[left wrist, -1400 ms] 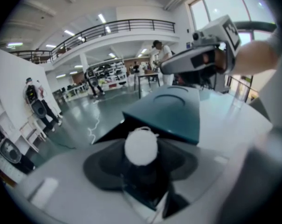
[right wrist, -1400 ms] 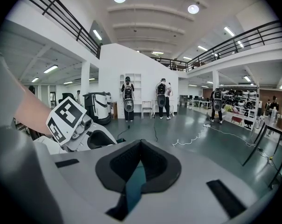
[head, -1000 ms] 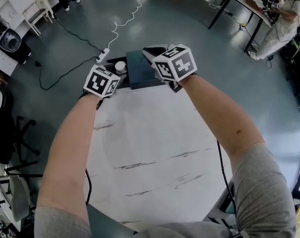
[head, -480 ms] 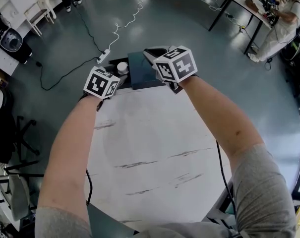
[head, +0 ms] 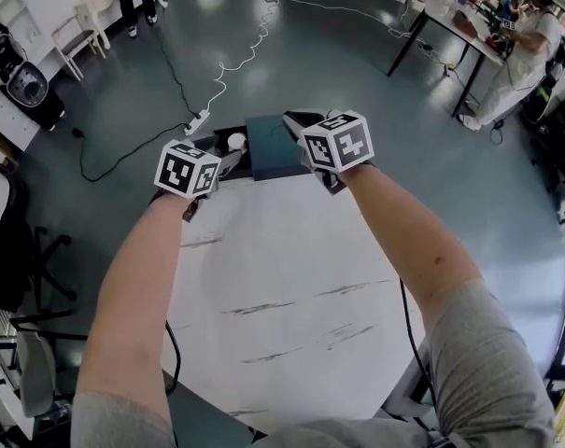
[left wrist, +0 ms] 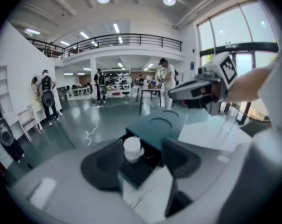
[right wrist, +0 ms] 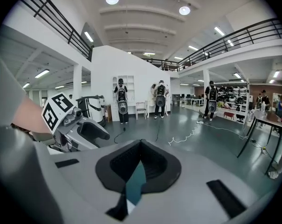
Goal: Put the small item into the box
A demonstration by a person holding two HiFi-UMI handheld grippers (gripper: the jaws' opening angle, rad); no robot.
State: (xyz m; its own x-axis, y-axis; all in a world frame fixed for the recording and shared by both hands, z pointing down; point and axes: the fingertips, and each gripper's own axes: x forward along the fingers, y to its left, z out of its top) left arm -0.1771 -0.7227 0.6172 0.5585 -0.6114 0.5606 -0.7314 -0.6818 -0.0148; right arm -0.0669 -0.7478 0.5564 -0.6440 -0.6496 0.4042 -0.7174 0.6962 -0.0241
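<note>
A teal box stands at the far edge of the white table (head: 282,278). Its teal lid (head: 271,147) is raised, and my right gripper (head: 299,131) is shut on the lid's edge (right wrist: 135,183). The small item, a white round-topped piece (head: 235,141), stands in the box's dark inner tray (left wrist: 138,169). In the left gripper view the small item (left wrist: 131,148) lies between the jaws of my left gripper (left wrist: 143,155), which are spread wide open and do not touch it. In the head view my left gripper (head: 222,157) is just left of the box.
The box sits right at the table's far edge, with grey floor beyond. A power strip (head: 200,117) and a white cable lie on the floor behind it. A dark table (head: 450,26) and a standing person (head: 520,54) are at the far right.
My left gripper has drawn back a little from the small item. The right gripper still holds the lid. The head view has shifted slightly.
</note>
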